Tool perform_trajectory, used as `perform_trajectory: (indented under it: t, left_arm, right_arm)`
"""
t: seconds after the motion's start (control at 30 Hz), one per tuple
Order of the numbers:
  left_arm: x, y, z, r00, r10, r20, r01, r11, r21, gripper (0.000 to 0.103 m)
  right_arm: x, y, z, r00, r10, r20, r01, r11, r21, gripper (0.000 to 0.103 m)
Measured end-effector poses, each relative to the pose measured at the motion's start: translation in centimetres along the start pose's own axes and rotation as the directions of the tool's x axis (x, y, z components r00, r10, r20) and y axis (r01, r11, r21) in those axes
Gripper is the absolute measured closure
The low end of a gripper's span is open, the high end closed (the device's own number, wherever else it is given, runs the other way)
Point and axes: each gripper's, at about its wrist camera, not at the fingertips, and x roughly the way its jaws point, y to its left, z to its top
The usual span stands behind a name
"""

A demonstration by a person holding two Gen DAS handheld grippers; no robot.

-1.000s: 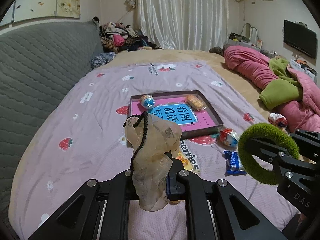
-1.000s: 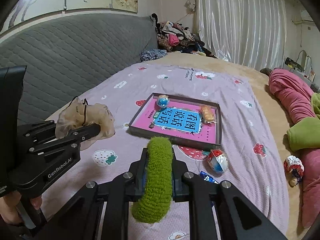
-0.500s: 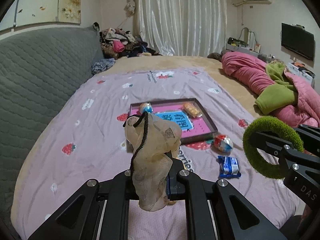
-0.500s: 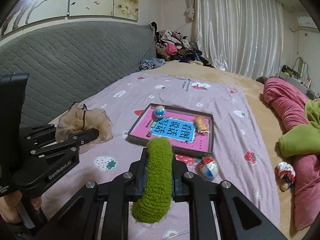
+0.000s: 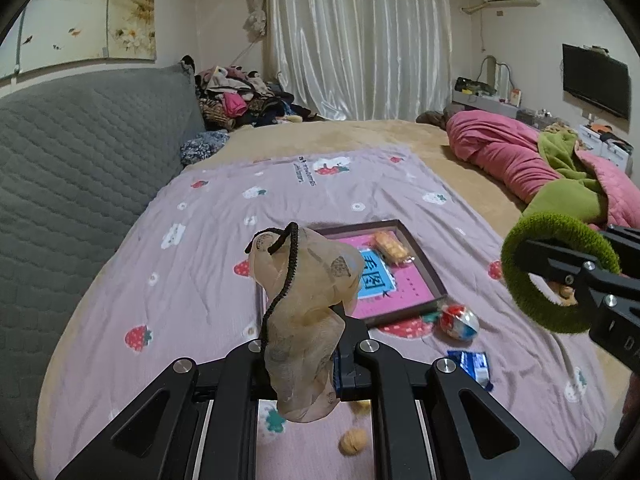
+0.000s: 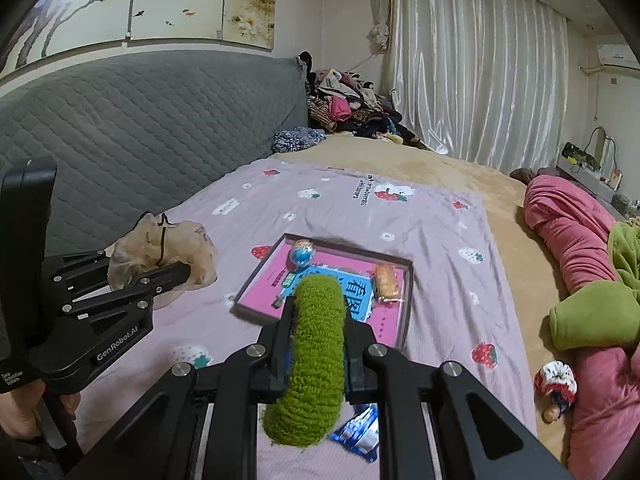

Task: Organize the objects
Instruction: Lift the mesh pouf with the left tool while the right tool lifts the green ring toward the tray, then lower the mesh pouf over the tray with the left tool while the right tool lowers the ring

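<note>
My left gripper (image 5: 306, 354) is shut on a beige mesh pouch (image 5: 308, 304) with a black drawstring, held up above the bed. That pouch (image 6: 160, 252) also shows at the left of the right wrist view. My right gripper (image 6: 318, 344) is shut on a fuzzy green ring (image 6: 316, 360), which appears as a hoop (image 5: 556, 272) at the right of the left wrist view. Below both lies a dark-rimmed tray (image 6: 406, 300) holding a pink and blue book (image 6: 356, 292), a blue ball (image 6: 302, 252) and a wrapped biscuit (image 6: 386, 284).
On the strawberry-print sheet (image 5: 208, 264) lie a red-and-blue ball (image 5: 460, 322), a blue snack packet (image 5: 472, 366) and walnuts (image 5: 352, 442). A grey headboard (image 5: 72, 184) runs along the left. Pink and green bedding (image 5: 532, 160) is piled at the right, a knitted ball (image 6: 558, 384) beside it.
Both grippers have risen and drawn back from the tray with their loads still gripped. The tray and loose items look smaller and lower, and walnuts on the sheet have come into view.
</note>
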Motion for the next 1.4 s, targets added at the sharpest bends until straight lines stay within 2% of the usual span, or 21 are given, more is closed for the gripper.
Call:
perform_trajectory:
  t: [0.43,0.53,1.03,1.27,1.4]
  left_arm:
    - [6.1,1.3,4.1,1.0,0.005,0.001,-0.005,1.0,-0.018,0.09]
    - [7.6,1.8,4.6,1.0,0.003,0.004,-0.003,1.0,-0.028,0.09]
    - [16.2,3.3,3.8,1.0,0.012,-0.005,-0.012,0.997,-0.077,0.09]
    - [20.8,3.4,3.4,1.0,0.022,-0.009,-0.023,0.995,-0.093,0.09]
    - [23.8,3.5,3.2,0.999,0.012,-0.037,-0.016,0.993,-0.114,0.09]
  right_arm:
    - [5.4,-3.0,2.1,1.0,0.011,0.005,-0.011,0.999,0.044,0.085]
    - [6.1,-3.9,2.3,0.999,0.042,0.033,-0.045,0.994,0.095,0.085]
    - [11.3,-6.7,2.4,0.996,0.047,0.073,-0.055,0.993,0.101,0.085]
    - [15.6,-9.3,1.4,0.998,0.057,0.033,-0.061,0.993,0.104,0.085]
    - [17.8,-10.7,1.1,0.998,0.054,0.02,-0.056,0.994,0.097,0.085]
